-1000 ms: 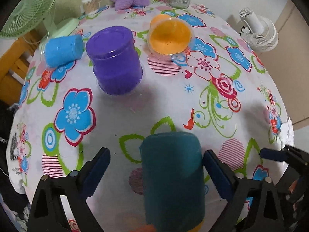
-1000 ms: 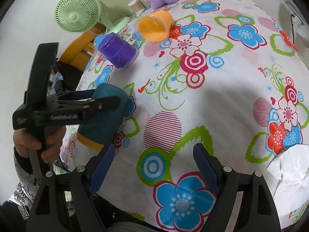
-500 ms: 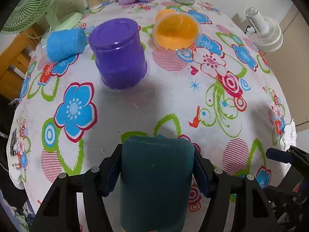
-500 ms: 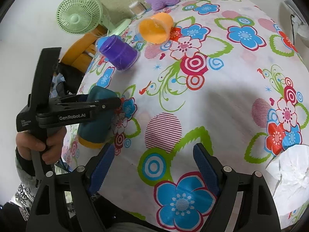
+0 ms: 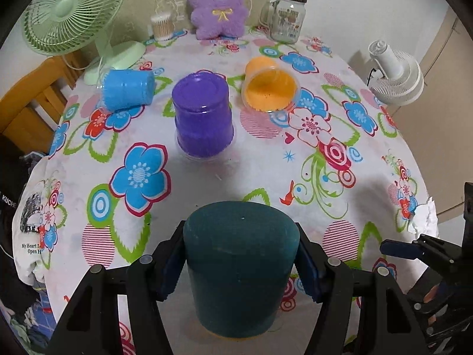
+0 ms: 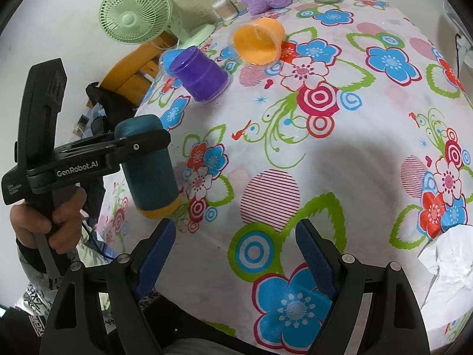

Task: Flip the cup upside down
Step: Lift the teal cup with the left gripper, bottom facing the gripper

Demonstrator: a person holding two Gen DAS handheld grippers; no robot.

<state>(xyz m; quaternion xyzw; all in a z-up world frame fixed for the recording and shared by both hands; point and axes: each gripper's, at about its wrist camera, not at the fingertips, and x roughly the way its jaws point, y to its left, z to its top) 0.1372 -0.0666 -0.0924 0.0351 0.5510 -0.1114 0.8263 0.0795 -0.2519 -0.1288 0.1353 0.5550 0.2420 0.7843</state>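
Fingers of the left gripper [image 5: 239, 261] are pressing on both sides of a dark teal cup [image 5: 240, 266], holding it base-up with its yellow rim pointing down toward the flowered tablecloth [image 5: 295, 177]. From the right wrist view the same cup [image 6: 147, 162] is sitting near the table's near-left edge, tilting a little, with the yellow rim at or just above the cloth; I cannot tell whether it is touching. A hand [image 6: 48, 224] is gripping the handle of that tool.

The right gripper [image 6: 235, 254] is hanging over the near side of the table with its blue pads spread wide and nothing between them.

Farther back, a purple cup [image 5: 203, 117] is standing upside down on the cloth. A blue cup [image 5: 127, 90] is lying on its side to its left, and an orange cup [image 5: 270, 87] is lying on its side to its right, mouth facing the camera. A green fan [image 5: 74, 14], a purple plush toy [image 5: 220, 3] and a glass jar [image 5: 288, 14] are lining the far edge, and crumpled white tissue [image 6: 446, 263] is lying at the right edge.
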